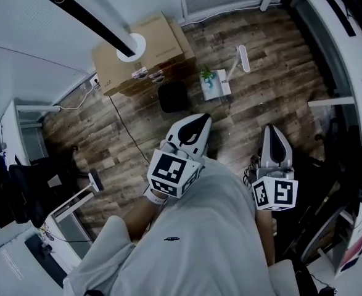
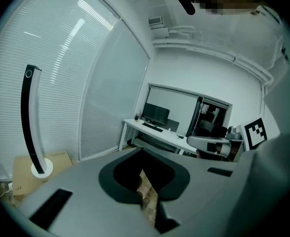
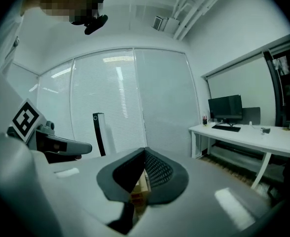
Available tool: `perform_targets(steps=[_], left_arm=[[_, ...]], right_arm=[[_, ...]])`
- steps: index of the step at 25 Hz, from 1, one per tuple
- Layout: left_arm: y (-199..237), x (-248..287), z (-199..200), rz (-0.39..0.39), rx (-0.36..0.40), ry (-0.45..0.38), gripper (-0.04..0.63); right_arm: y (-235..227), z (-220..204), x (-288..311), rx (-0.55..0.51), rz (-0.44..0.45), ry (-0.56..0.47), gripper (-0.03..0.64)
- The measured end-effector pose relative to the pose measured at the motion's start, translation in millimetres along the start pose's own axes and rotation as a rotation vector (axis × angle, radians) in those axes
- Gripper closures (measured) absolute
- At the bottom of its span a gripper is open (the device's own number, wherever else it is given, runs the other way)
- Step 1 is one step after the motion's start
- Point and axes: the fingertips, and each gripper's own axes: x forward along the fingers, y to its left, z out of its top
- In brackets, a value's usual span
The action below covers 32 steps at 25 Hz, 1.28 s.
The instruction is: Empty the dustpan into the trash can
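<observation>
Step in hand: the approach, nothing picked up yet. The left gripper (image 1: 195, 124) and right gripper (image 1: 274, 135) are both clenched on nothing. In each gripper view the dark pads meet at the tip, with only a sliver of plank floor (image 1: 279, 66) showing through the gap behind. What I take to be the dustpan (image 1: 214, 84), a small white pan with something green in it and a white handle (image 1: 243, 59) angling up, sits on the floor ahead of the person. It is just beside the squat black trash can (image 1: 172, 96), on that can's right as seen from the head view; I can't tell whether the two touch. A cardboard box (image 1: 145, 48) stands behind the can. Pose: both grippers are held out in front of the torso, side by side and well apart, noses forward and tipped a little down, marker cubes back toward the body. The left one is lined up roughly on the can. Next move, as I judge it: get closer and lower, release one pair of jaws and take the handle. Then lift the pan level, so nothing spills before it is over the can's mouth.
</observation>
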Motion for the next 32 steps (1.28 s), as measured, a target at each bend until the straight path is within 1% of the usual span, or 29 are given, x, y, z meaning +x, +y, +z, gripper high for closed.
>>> perform_targets(steps=[4, 8, 11, 15, 21, 25, 31, 32], left_arm=[[41, 29, 30, -0.019, 0.029, -0.016, 0.588], [66, 49, 32, -0.024, 0.034, 0.015, 0.588], [72, 64, 29, -0.024, 0.03, 0.053, 0.588], [78, 88, 33, -0.012, 0.038, 0.074, 0.588], [85, 114, 28, -0.019, 0.028, 0.101, 0.588], [89, 138, 16, -0.032, 0.032, 0.127, 0.588], [107, 176, 2, -0.031, 0.036, 0.136, 0.588], [110, 182, -2, -0.03, 0.033, 0.142, 0.588]], right_arm=[[4, 11, 58, -0.006, 0.009, 0.01, 0.606], [9, 17, 95, -0.005, 0.015, 0.008, 0.606], [6, 17, 111, -0.023, 0.039, 0.027, 0.606], [-9, 9, 137, -0.027, 0.066, 0.054, 0.606], [-27, -11, 156, -0.006, 0.051, 0.114, 0.606], [-37, -17, 172, -0.031, 0.061, 0.148, 0.606], [-48, -32, 208, -0.038, 0.064, 0.182, 0.604], [-50, -36, 214, -0.04, 0.067, 0.191, 0.577]])
